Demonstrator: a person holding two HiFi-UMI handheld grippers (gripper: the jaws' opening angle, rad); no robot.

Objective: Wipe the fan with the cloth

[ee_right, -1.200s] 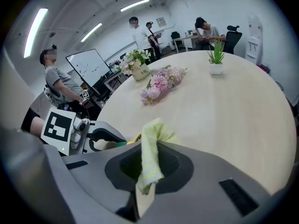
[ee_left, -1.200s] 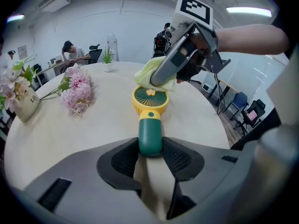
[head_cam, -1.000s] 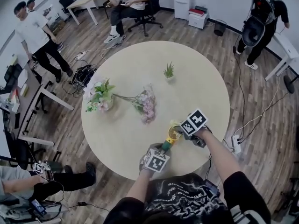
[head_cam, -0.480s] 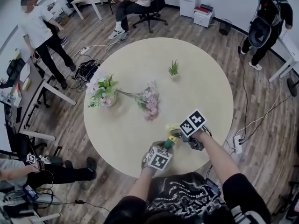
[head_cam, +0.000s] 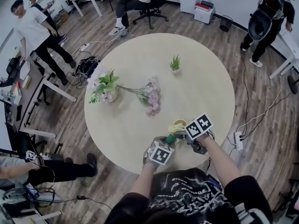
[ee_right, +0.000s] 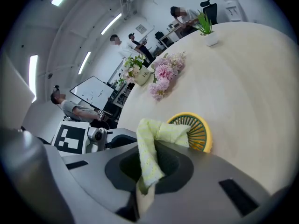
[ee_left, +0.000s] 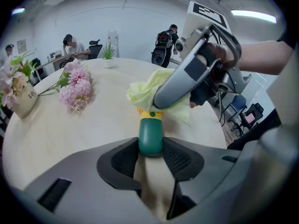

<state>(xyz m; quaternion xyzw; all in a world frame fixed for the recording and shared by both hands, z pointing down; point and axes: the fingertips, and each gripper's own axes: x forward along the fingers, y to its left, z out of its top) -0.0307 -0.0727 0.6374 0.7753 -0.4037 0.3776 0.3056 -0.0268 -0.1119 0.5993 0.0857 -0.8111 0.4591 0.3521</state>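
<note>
A small hand fan has a yellow grille (ee_right: 197, 130) and a green handle (ee_left: 150, 136). My left gripper (ee_left: 150, 147) is shut on that handle and holds the fan over the near edge of the round table (head_cam: 140, 139). My right gripper (ee_right: 149, 166) is shut on a pale yellow cloth (ee_right: 148, 149), whose free end lies against the grille. In the head view the left gripper (head_cam: 167, 143) sits just below the fan (head_cam: 178, 124), and the right gripper (head_cam: 184, 133) comes in from the right. From the left gripper view, the cloth (ee_left: 144, 90) and the right gripper (ee_left: 187, 78) hide the fan's head.
A bunch of pink flowers (head_cam: 150, 98) lies mid-table, a flower vase (head_cam: 105, 88) stands to its left and a small potted plant (head_cam: 175, 63) at the far side. People stand and sit around the room. Cables and a power strip (head_cam: 236, 140) lie on the floor at right.
My right gripper has slid the cloth across the fan's grille toward me and rolled a little. The left gripper has kept the handle still.
</note>
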